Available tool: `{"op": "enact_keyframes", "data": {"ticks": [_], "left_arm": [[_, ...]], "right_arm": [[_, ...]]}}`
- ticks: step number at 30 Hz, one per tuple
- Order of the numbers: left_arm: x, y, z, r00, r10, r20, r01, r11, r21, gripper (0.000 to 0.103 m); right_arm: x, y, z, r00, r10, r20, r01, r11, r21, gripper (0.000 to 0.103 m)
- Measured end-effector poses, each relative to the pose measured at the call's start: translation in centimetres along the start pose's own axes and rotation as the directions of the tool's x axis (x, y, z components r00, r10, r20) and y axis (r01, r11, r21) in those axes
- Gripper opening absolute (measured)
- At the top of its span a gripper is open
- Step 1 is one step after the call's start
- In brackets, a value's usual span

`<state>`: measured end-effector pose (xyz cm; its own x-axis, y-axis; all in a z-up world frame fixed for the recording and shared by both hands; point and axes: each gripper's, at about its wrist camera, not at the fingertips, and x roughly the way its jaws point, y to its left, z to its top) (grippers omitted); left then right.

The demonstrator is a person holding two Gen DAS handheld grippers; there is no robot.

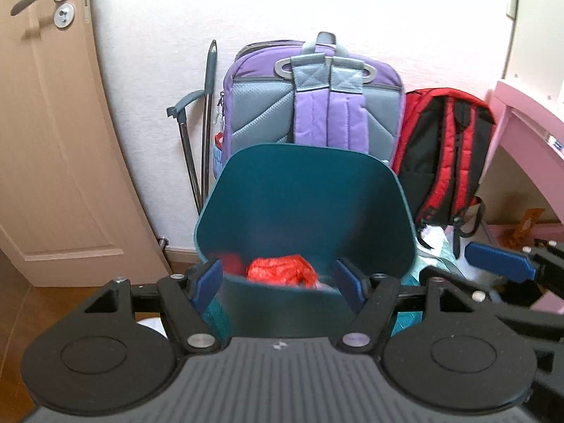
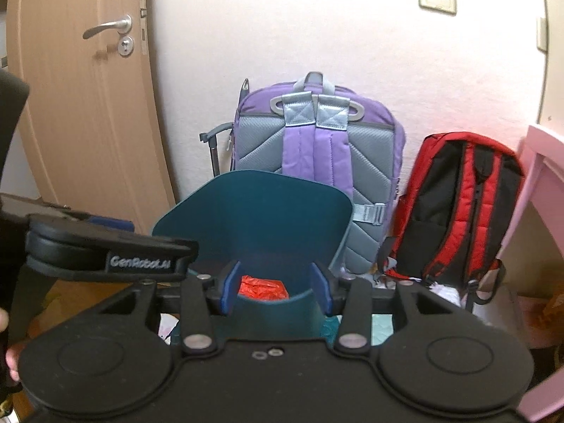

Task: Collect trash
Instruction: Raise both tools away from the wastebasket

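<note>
A teal trash bin (image 1: 303, 190) stands open in front of the wall, with crumpled red wrapper trash (image 1: 282, 269) lying inside; it also shows in the right wrist view (image 2: 253, 211), with the red trash (image 2: 262, 289) at its bottom. My left gripper (image 1: 280, 280) is open and empty, its blue pads (image 1: 208, 282) spread above the bin's near rim. My right gripper (image 2: 276, 290) is open and empty, also over the bin's near rim. The right gripper's blue finger (image 1: 500, 259) shows at the right of the left wrist view. The left gripper's body (image 2: 105, 246) shows at the left of the right wrist view.
A purple backpack (image 1: 313, 98) and a red and black backpack (image 1: 447, 151) lean on the white wall behind the bin. A wooden door (image 1: 49, 123) is at the left, metal poles (image 1: 197, 134) beside it. Pink furniture (image 1: 528, 130) stands at the right. Bags and papers (image 1: 440, 246) lie on the floor.
</note>
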<state>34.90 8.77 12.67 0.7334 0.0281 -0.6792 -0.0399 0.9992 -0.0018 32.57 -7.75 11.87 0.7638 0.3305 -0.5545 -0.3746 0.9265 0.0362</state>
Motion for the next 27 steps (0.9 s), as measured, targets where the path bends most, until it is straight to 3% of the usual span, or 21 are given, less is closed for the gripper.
{"op": "enact_keyframes", "data": {"ticks": [6, 10, 15, 24, 27], "left_arm": [[-4.2, -0.6, -2.8, 1.0, -0.014, 0.004, 0.014, 1.0, 0.009, 0.071], [-6.8, -0.8, -4.6, 1.0, -0.021, 0.011, 0.021, 1.0, 0.004, 0.079], [-9.5, -1.2, -7.0, 0.999, -0.04, 0.017, 0.039, 0.999, 0.02, 0.081], [-10.8, -1.2, -11.7, 0.993, -0.119, -0.008, 0.119, 0.993, 0.016, 0.084], [-9.7, -1.1, -13.6, 0.99, -0.134, -0.032, 0.135, 0.991, 0.01, 0.091]], "right_arm": [[-4.1, 0.5, -1.2, 1.0, -0.002, 0.01, 0.002, 1.0, 0.003, 0.045], [-6.6, 0.7, -2.4, 1.0, 0.001, 0.014, -0.001, 1.0, 0.003, 0.046], [-9.0, 1.3, -3.9, 1.0, 0.013, 0.01, -0.013, 1.0, -0.01, 0.047], [-10.6, 1.7, -7.3, 0.999, 0.025, -0.029, -0.026, 0.999, -0.024, 0.049], [-10.0, 1.1, -9.2, 0.997, 0.043, -0.057, -0.043, 0.999, -0.008, 0.049]]}}
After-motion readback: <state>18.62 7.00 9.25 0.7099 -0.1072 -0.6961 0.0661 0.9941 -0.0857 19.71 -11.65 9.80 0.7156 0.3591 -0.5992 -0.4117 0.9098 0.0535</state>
